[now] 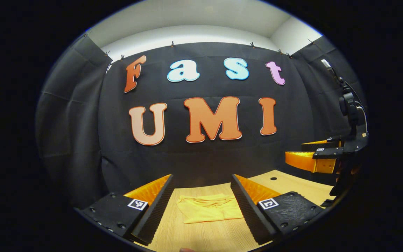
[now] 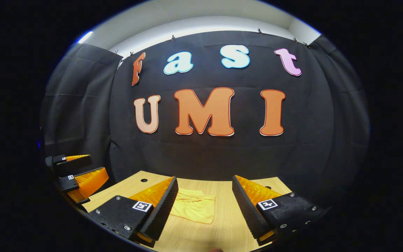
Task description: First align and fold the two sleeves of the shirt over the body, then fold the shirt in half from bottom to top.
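I hold both grippers up above the pale wooden table (image 1: 205, 234), each with its fingers spread wide and nothing between them. Ahead of and below my left gripper (image 1: 201, 206) lies the soft yellow cloth shirt (image 1: 208, 208), a compact bundle framed almost squarely between that gripper's fingers, its longer side running across my line of reach rather than along it. From my right gripper (image 2: 205, 206) the same shirt (image 2: 194, 210) sits ahead but off toward the left finger, partly hidden behind it. I can see my right gripper (image 1: 315, 157) out to the right of my left one, raised and well clear of the cloth. I judge the left gripper the better lined up. The shirt looks already gathered small; whether the sleeves are properly laid over the body I cannot tell.
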A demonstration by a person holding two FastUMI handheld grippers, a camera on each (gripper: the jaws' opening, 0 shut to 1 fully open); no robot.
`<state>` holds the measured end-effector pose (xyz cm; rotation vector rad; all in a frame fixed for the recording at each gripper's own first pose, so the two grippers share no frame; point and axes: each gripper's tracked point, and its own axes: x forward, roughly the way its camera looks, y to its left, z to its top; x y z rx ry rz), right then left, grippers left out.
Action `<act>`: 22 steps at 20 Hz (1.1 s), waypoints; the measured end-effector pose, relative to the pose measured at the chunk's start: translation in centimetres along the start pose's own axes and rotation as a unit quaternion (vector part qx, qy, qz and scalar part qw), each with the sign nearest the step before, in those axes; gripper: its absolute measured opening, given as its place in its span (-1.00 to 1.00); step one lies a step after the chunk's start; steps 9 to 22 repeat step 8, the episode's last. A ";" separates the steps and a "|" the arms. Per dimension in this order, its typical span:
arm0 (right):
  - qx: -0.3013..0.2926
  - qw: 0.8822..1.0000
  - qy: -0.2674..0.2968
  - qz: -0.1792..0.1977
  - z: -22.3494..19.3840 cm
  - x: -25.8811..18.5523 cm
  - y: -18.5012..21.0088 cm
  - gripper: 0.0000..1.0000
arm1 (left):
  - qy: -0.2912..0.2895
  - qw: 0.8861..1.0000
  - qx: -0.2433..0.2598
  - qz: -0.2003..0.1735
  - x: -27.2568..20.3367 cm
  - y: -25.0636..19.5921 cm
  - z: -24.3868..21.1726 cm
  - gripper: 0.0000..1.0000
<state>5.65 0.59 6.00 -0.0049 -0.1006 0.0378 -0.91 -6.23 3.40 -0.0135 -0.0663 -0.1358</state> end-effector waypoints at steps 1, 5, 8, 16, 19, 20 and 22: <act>-0.001 1.000 -0.003 0.000 -0.2 -0.1 0.0 0.88 | 0.000 1.000 0.001 0.000 -0.1 -0.4 -0.3 1.00; 0.003 1.000 -0.017 0.009 -0.2 -0.9 0.1 0.89 | 0.002 1.000 -0.002 -0.008 -0.9 -1.6 -1.2 0.97; -0.004 1.000 -0.010 0.015 -1.3 -2.2 0.3 0.89 | 0.010 1.000 0.002 -0.008 -1.1 -2.0 -1.7 0.97; -0.004 1.000 -0.010 0.015 -1.3 -2.2 0.3 0.89 | 0.010 1.000 0.002 -0.008 -1.1 -2.0 -1.7 0.97; -0.004 1.000 -0.010 0.015 -1.3 -2.2 0.3 0.89 | 0.010 1.000 0.002 -0.008 -1.1 -2.0 -1.7 0.97; -0.004 1.000 -0.010 0.015 -1.3 -2.2 0.3 0.89 | 0.010 1.000 0.002 -0.008 -1.1 -2.0 -1.7 0.97; -0.004 1.000 -0.010 0.015 -1.3 -2.2 0.3 0.89 | 0.010 1.000 0.002 -0.008 -1.1 -2.0 -1.7 0.97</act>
